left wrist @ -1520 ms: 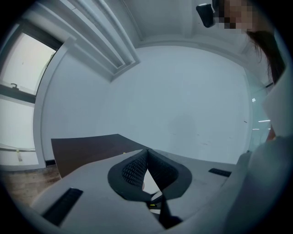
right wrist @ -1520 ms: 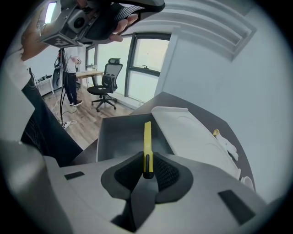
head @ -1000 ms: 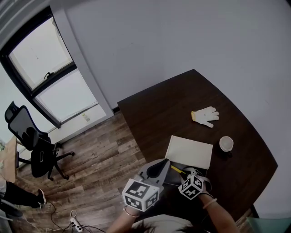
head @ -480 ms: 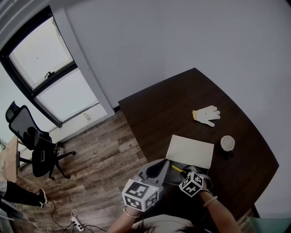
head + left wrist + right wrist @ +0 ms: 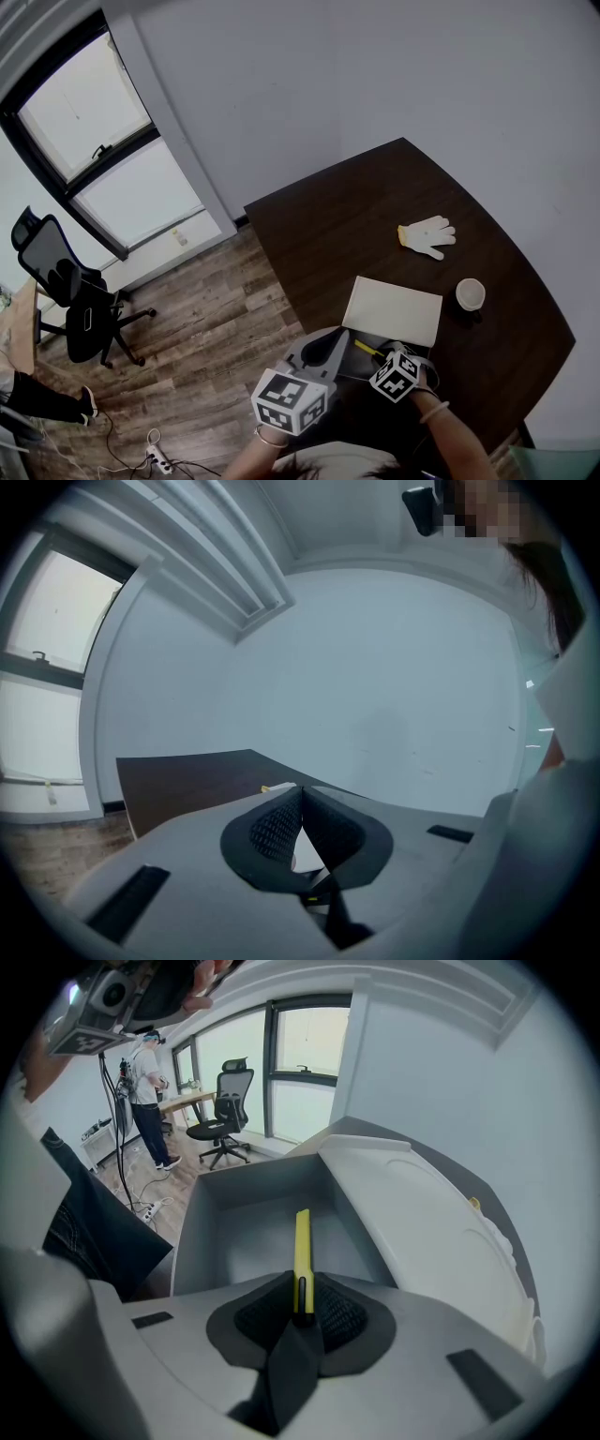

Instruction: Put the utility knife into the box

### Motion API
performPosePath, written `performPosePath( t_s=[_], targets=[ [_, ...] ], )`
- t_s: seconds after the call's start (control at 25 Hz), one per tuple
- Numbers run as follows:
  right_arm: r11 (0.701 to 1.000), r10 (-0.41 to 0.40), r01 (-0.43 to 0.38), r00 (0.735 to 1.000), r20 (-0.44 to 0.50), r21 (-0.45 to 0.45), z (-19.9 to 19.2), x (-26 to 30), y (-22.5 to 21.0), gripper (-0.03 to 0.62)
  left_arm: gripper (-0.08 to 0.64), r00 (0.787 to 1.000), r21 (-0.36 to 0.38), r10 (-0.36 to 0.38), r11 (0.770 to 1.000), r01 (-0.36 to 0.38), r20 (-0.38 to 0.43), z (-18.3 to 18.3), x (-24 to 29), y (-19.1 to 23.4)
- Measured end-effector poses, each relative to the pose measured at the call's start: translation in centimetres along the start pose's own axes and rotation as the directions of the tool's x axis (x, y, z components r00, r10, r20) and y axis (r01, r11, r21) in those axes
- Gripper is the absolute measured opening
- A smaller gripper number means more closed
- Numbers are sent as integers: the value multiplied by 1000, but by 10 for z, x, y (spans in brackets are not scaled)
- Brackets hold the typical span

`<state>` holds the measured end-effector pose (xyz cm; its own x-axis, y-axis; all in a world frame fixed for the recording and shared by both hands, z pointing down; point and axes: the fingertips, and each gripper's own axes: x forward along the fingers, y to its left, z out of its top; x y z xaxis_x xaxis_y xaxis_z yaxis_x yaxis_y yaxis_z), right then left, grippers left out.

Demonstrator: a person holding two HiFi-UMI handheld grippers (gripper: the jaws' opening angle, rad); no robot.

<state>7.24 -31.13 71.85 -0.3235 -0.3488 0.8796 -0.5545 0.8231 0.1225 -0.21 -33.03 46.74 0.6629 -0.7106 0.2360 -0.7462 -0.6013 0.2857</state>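
On the dark table [image 5: 375, 206], the white box [image 5: 394, 311] sits open at lower centre, unmoved. The right claw [image 5: 302, 1290] has only drifted slightly rightward, still clamped on the yellow utility knife [image 5: 302, 1241], which hangs over the box's tray. Lowering and release likely remain. The left claw [image 5: 298, 803] stays pinched together, empty.

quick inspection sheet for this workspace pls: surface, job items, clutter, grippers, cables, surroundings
surface: dark brown table
job's things: yellow utility knife pointing into the open grey box, white lid open
clutter: white glove, small round white item, both on the table
grippers: left gripper shut, empty; right gripper shut on the utility knife
cables: power strip with cables on the floor
surroundings: window, office chair, wood floor, a person standing
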Motion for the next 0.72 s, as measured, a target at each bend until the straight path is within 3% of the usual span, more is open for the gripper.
performPosePath(
  t_s=[0.72],
  targets=[
    [1000, 23, -23, 1000, -21, -5, -1, 1, 4, 74, 18, 1000, -8, 10, 1000, -10, 2, 0, -4, 2]
  ],
)
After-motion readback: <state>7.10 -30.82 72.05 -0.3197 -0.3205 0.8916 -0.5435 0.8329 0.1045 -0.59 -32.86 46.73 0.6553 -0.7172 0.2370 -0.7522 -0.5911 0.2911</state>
